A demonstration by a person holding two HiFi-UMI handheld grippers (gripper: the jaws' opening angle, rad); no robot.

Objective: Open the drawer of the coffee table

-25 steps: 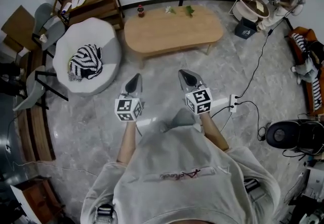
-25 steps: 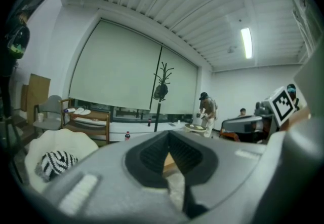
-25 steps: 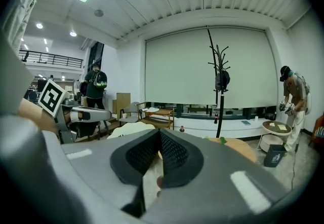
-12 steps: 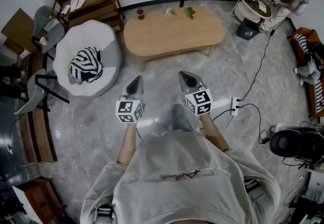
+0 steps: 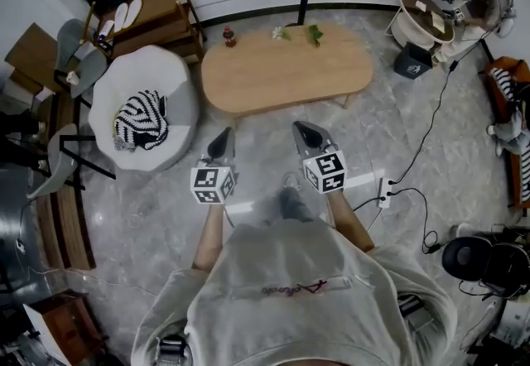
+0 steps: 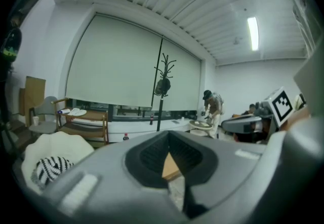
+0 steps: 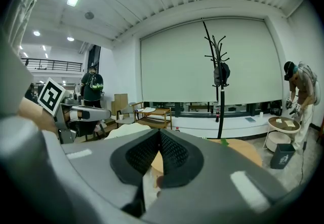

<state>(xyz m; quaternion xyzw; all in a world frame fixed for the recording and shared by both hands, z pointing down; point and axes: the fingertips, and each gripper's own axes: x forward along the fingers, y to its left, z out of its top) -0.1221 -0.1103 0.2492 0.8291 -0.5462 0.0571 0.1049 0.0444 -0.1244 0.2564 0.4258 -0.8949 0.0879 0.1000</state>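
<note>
In the head view the coffee table (image 5: 286, 70), an oval wooden top, lies ahead of the person. The left gripper (image 5: 220, 141) and right gripper (image 5: 308, 136) are held side by side short of the table's near long edge, well apart from it. Both noses aim at that edge, presumably because the drawer is expected under the top on that side; the drawer itself cannot be made out from above. A small bottle (image 5: 228, 37) and some green sprigs (image 5: 313, 33) stand along the table's far edge, away from the side the grippers face, so they should not hinder a pull. In the left gripper view the jaws are pressed together with nothing between them, and only a sliver of the table's wood shows through the notch behind the tips. In the right gripper view the jaws likewise meet, empty, with the table's top showing just beyond them. On this evidence the table is not yet reached, and the jaws would need to part before taking a handle.
</note>
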